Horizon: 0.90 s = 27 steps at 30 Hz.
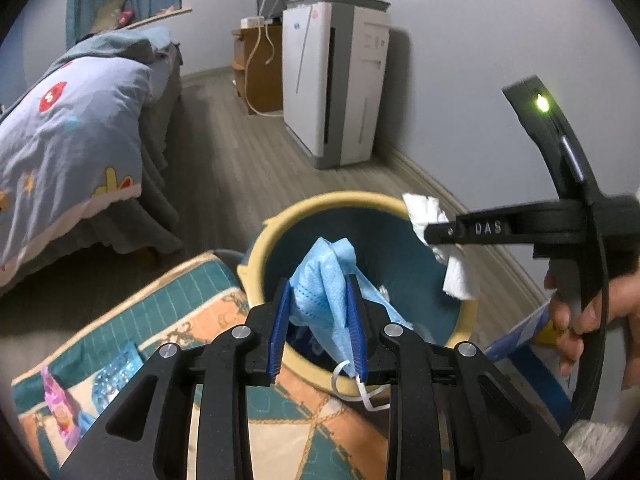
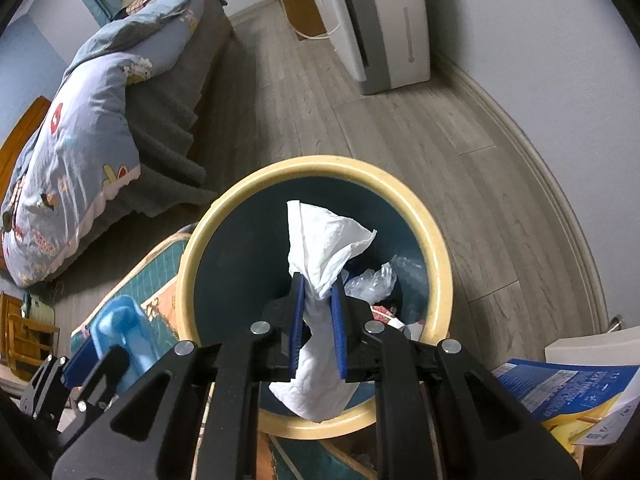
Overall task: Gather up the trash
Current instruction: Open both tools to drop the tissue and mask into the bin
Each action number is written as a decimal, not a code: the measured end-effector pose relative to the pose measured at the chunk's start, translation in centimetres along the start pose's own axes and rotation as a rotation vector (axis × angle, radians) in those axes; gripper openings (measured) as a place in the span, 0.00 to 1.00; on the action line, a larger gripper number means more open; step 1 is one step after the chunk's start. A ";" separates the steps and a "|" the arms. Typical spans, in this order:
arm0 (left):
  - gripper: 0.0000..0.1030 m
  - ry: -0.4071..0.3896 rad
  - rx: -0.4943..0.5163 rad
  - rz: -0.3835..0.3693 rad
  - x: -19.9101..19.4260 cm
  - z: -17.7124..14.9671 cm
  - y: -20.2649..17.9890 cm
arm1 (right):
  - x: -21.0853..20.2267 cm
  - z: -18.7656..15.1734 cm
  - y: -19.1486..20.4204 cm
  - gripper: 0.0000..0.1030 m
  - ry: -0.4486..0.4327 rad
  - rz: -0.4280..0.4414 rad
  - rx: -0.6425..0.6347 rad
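Blue mask pinched in left gripper, white tissue in right gripper — both above bin.

Grey plank floor — bed, perhaps.

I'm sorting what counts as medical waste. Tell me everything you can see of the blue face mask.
The mask is light blue, non-woven-looking fabric, crumpled and folded upward. The left gripper is shut on it between blue pads. A white ear loop dangles below. It hangs over the open bin, not yet dropped, touching only the pads as far as shows.
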<state>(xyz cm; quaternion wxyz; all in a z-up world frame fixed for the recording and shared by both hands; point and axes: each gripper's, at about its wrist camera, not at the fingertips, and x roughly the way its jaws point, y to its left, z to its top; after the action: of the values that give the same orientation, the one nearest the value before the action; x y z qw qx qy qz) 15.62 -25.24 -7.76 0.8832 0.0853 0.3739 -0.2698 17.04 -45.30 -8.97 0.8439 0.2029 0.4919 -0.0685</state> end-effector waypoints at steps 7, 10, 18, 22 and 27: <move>0.56 -0.098 -0.050 -0.012 -1.6 1.3 0.6 | -0.7 0.3 -0.3 0.35 -0.043 0.014 0.035; 0.63 -0.099 -0.056 -0.006 -1.5 1.3 0.8 | -0.9 0.4 -0.6 0.56 -0.052 0.011 0.055; 0.80 -0.071 -0.076 0.012 -1.2 1.2 1.3 | -1.0 0.5 -0.9 0.87 -0.050 0.003 0.099; 0.90 -0.072 -0.069 0.039 -1.5 1.0 1.5 | -1.4 0.5 -0.4 0.94 -0.054 0.001 0.099; 0.91 -0.064 -0.065 0.060 -2.1 0.6 2.3 | -1.9 0.5 0.6 0.94 -0.052 -0.010 0.101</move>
<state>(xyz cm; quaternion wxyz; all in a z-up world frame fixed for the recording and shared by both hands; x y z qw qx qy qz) 16.03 -22.68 -5.96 0.9046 0.0593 0.3515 -0.2336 16.69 -45.14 -6.99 0.8448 0.2408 0.4666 -0.1030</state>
